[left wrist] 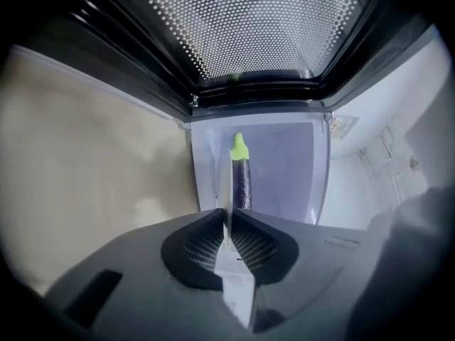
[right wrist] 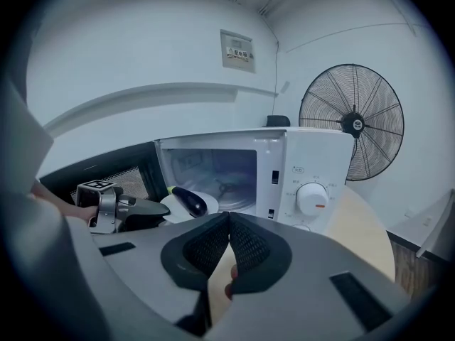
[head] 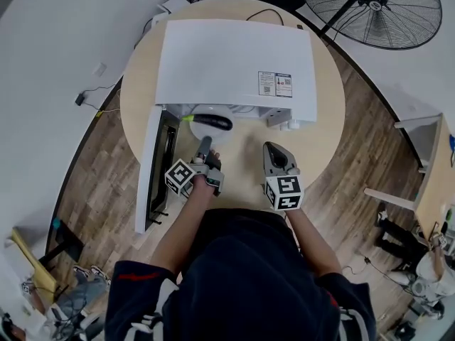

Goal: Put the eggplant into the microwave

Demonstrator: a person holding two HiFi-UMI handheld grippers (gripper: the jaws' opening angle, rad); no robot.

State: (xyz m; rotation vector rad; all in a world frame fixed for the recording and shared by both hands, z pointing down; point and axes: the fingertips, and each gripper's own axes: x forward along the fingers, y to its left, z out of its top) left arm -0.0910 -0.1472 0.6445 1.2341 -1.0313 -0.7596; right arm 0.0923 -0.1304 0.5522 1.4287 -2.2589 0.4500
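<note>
The dark purple eggplant (head: 213, 122) (left wrist: 242, 180) (right wrist: 190, 200), green stem to the left, lies on a white plate (head: 201, 128) (left wrist: 284, 176) (right wrist: 209, 202) in the mouth of the open white microwave (head: 234, 55) (right wrist: 313, 162). My left gripper (head: 205, 142) (left wrist: 229, 215) (right wrist: 160, 206) points at the plate's near rim, its jaws pinched together on that thin white edge. My right gripper (head: 274, 155) (right wrist: 229, 219) hovers over the table in front of the microwave's control panel, shut with nothing between its pads.
The microwave door (head: 158, 162) (left wrist: 256, 27) (right wrist: 92, 169) swings out to the left, beside my left hand. The round wooden table (head: 320, 133) carries the microwave. A large standing fan (head: 377, 6) (right wrist: 352, 123) is behind at the right.
</note>
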